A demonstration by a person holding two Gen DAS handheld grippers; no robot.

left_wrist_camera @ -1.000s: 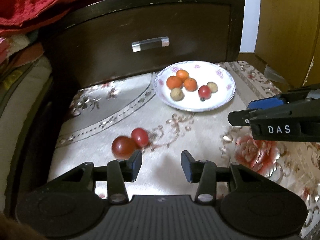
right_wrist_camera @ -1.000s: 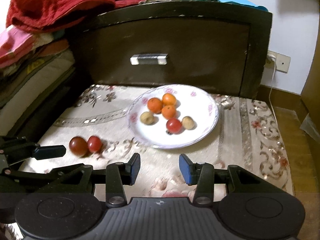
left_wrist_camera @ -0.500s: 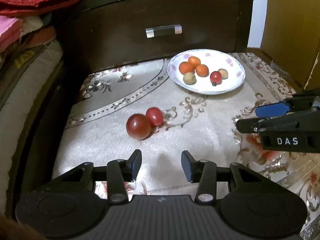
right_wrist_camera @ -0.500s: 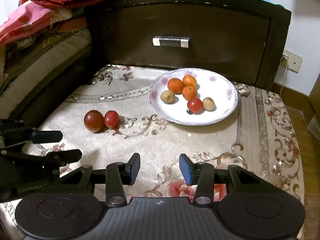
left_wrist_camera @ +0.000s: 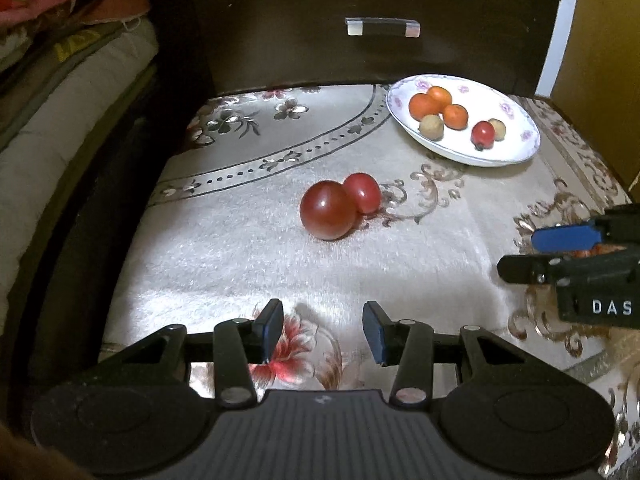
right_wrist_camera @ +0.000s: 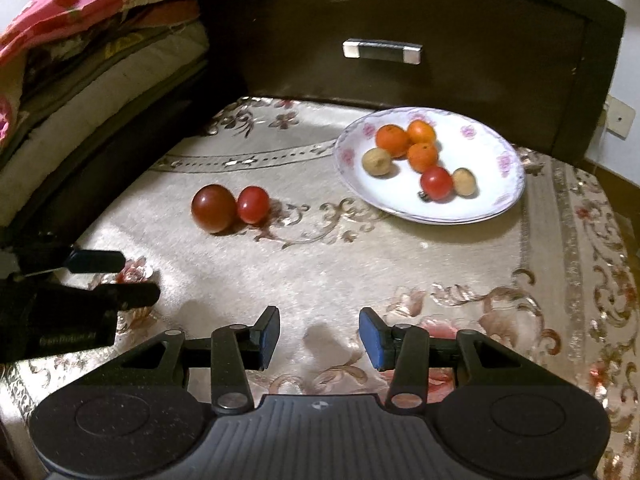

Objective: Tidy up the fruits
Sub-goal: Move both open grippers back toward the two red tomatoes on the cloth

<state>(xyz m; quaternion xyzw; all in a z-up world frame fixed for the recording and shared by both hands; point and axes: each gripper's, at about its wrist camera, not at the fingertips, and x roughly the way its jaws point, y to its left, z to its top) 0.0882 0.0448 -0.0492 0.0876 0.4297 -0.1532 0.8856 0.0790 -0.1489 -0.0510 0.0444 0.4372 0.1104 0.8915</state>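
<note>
Before me: cream floral-patterned plush cloth [left_wrist_camera: 240,264] bore two touching round red fruits [left_wrist_camera: 328,210], flower-rimmed white plate [right_wrist_camera: 508,196].

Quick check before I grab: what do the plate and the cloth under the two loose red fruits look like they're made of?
The plate looks like glazed ceramic: glossy white with a printed pink floral rim. The cloth looks like a short-pile plush or velvet fabric, with a soft sheen and woven scrollwork. Exact fibre can't be told.

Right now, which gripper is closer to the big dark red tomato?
Left. The left gripper faces the big dark red tomato straight on; the right gripper sits farther off, the tomato ahead to its left.
</note>
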